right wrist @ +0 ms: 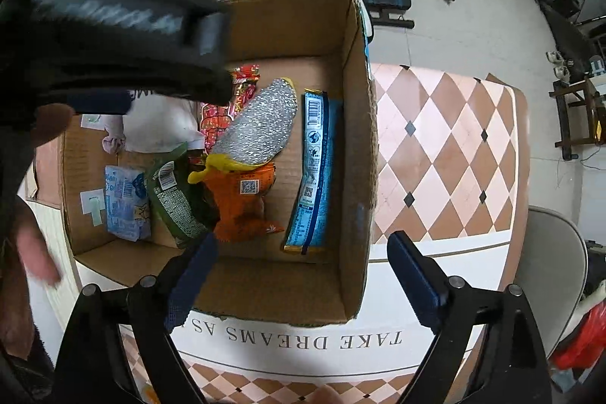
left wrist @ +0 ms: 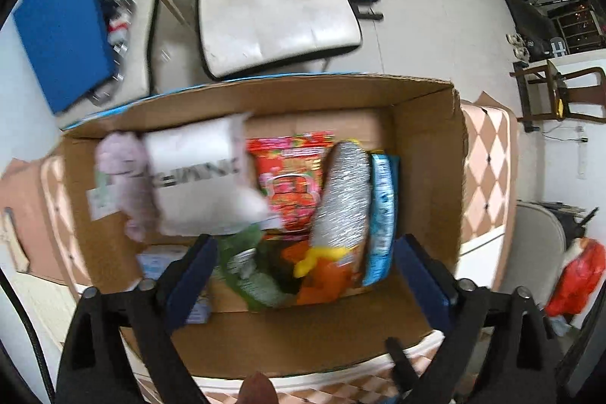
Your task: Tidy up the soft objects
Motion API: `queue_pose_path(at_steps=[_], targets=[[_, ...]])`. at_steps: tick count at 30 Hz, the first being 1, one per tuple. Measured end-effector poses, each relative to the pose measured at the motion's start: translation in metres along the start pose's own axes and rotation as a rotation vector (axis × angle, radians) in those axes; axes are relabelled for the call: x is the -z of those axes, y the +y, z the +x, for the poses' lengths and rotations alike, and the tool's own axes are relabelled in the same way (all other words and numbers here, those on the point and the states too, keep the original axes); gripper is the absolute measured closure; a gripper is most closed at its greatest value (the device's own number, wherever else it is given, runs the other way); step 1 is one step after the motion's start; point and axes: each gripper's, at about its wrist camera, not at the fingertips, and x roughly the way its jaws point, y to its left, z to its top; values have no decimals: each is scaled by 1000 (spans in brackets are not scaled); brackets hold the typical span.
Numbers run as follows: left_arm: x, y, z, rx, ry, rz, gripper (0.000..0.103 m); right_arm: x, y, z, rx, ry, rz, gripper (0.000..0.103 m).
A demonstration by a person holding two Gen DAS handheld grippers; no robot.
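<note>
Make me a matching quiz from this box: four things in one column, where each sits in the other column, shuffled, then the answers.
Things:
1. silver scrubber
2. blue packet
3. white cloth
4. orange packet

Places:
A. along the box's right wall
B. left part of the box, beside a pale pink soft item
C. middle, slanting over the red packet
D. under the scrubber's yellow end, next to the green packet

Pairs: 1-C, 2-A, 3-B, 4-D
</note>
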Motion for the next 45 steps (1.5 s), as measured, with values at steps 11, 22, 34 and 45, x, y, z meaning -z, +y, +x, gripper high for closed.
queue_pose_path(at_steps=[11, 22, 34, 45], targets=[[123, 47, -20, -132, -193, -64, 3, 54, 23, -13, 42, -132, -12, 0], [187, 59, -50, -182, -336, -126, 3, 96, 24, -28, 44, -187, 9, 0], [284, 16, -129, -201, -505, -105, 3, 184, 14, -128, 56, -388, 22, 0], [372, -9, -193, -173, -591, -132, 3, 289, 7, -228, 54, -575, 26, 0]])
